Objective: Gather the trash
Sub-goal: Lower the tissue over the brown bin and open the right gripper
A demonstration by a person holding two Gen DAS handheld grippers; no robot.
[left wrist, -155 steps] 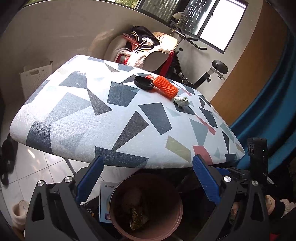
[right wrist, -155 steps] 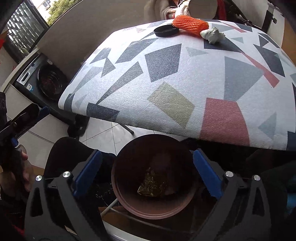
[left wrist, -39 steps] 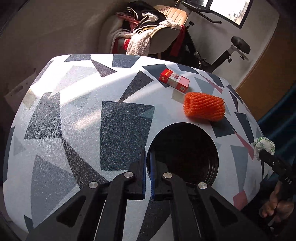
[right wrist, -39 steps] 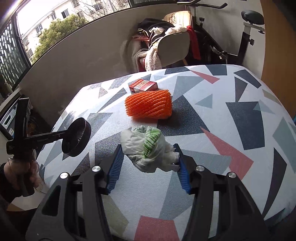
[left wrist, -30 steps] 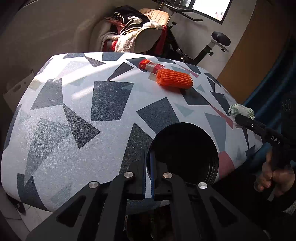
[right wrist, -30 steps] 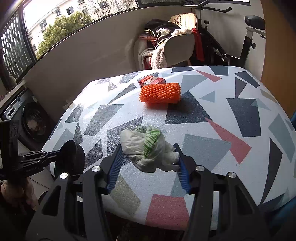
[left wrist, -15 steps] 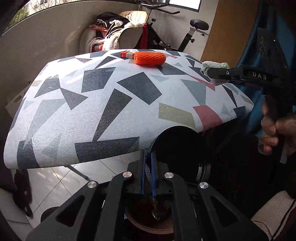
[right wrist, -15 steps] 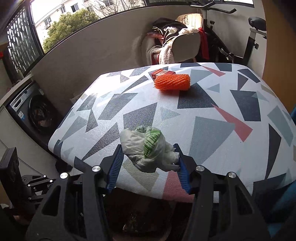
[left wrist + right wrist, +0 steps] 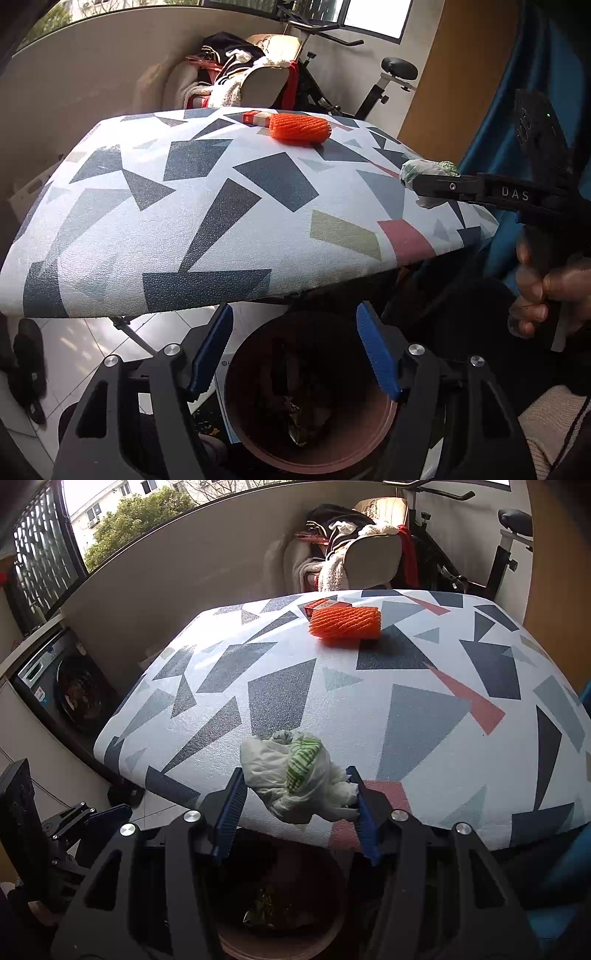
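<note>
My left gripper (image 9: 295, 350) is open and empty above a brown trash bin (image 9: 373, 446) that stands on the floor below the table's front edge; dark trash lies inside it. My right gripper (image 9: 295, 808) is shut on a crumpled white and green plastic wad (image 9: 295, 775), held above the bin (image 9: 332, 934) at the table edge. The wad also shows in the left wrist view (image 9: 424, 171), to the right of the bin. An orange foam net (image 9: 345, 622) and a red box (image 9: 321, 604) lie at the far side of the patterned table (image 9: 424, 709).
A chair piled with clothes (image 9: 255, 81) and an exercise bike (image 9: 384, 81) stand behind the table. A washing machine (image 9: 62, 690) is at the left. A blue curtain (image 9: 524, 74) hangs at the right. Tiled floor (image 9: 92, 343) lies under the table.
My left gripper carried the black lid off the table, opened over the bin, and the lid is gone from it. My right gripper drew back with the wad toward the table's front edge.
</note>
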